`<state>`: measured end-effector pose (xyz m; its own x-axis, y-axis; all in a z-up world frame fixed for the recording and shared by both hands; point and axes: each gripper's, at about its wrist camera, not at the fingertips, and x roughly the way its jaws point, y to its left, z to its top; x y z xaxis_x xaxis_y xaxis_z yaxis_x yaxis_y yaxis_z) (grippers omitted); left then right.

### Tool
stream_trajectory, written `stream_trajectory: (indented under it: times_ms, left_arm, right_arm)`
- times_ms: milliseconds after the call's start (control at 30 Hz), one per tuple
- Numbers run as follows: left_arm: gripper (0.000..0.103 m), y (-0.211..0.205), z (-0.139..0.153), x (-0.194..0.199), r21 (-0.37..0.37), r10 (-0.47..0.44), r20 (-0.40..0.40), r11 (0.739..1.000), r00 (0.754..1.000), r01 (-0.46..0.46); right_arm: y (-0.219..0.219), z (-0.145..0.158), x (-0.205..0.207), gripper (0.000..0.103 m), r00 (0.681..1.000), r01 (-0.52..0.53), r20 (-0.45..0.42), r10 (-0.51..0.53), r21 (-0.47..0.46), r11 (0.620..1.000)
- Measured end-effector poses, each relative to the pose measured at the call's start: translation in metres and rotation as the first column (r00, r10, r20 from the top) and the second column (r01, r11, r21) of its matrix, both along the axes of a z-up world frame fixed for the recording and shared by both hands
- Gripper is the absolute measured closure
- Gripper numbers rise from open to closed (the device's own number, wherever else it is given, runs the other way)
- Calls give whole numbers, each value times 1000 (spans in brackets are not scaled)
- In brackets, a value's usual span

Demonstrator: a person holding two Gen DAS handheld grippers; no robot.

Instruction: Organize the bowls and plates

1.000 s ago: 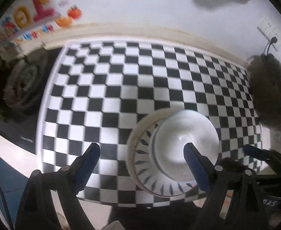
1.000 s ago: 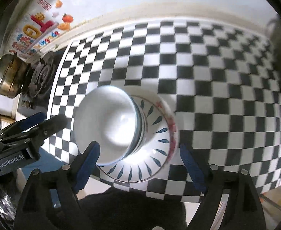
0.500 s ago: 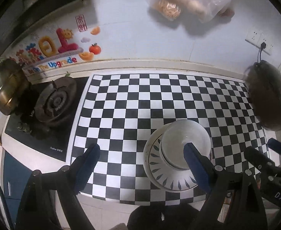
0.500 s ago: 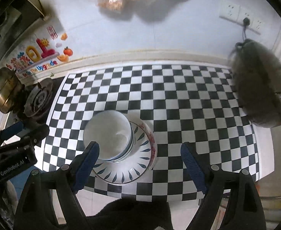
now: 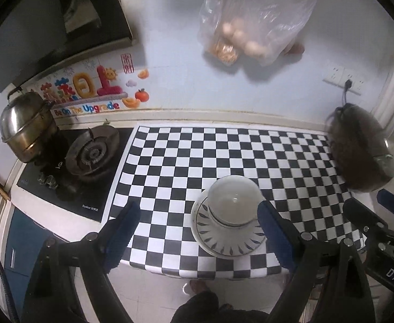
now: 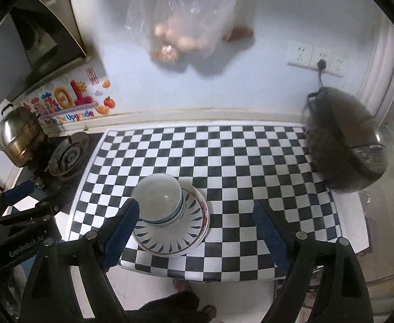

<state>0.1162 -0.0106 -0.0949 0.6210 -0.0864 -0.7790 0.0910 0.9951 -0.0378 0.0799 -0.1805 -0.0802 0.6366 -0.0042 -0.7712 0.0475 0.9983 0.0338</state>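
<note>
Checkered counter [image 5: 223, 156] – white bowl [image 5: 233, 202] stacked on plates [image 5: 229, 238]; left gripper [image 5: 197, 231], right gripper [image 6: 197, 228] wide, empty.

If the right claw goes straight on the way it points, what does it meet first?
Probably bare checkered countertop, just right of the stacked plates and bowl. The right claw is open and empty; depth is unclear.
</note>
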Motion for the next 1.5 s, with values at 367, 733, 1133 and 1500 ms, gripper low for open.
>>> stream_trajectory:
  times_ms: [367,733,1133,1500]
  left_arm:
    - [14,0,36,-82,-5,4,53,1000,999,-4]
    - [14,25,67,-141,-5,-9,110,1000,994,10]
    - [14,51,82,-164,-14,-43,156,999,987,46]
    - [14,65,80,-166,-11,-38,155,999,987,41]
  right_arm:
    - [2,48,-89,14,996,-1,86,5,-46,999]
    - [27,84,-167,14,990,14,143,-3,-75,997]
    - [58,97,-195,14,986,76,157,-62,-86,993]
    - [66,96,-197,14,984,97,158,-83,-88,991]
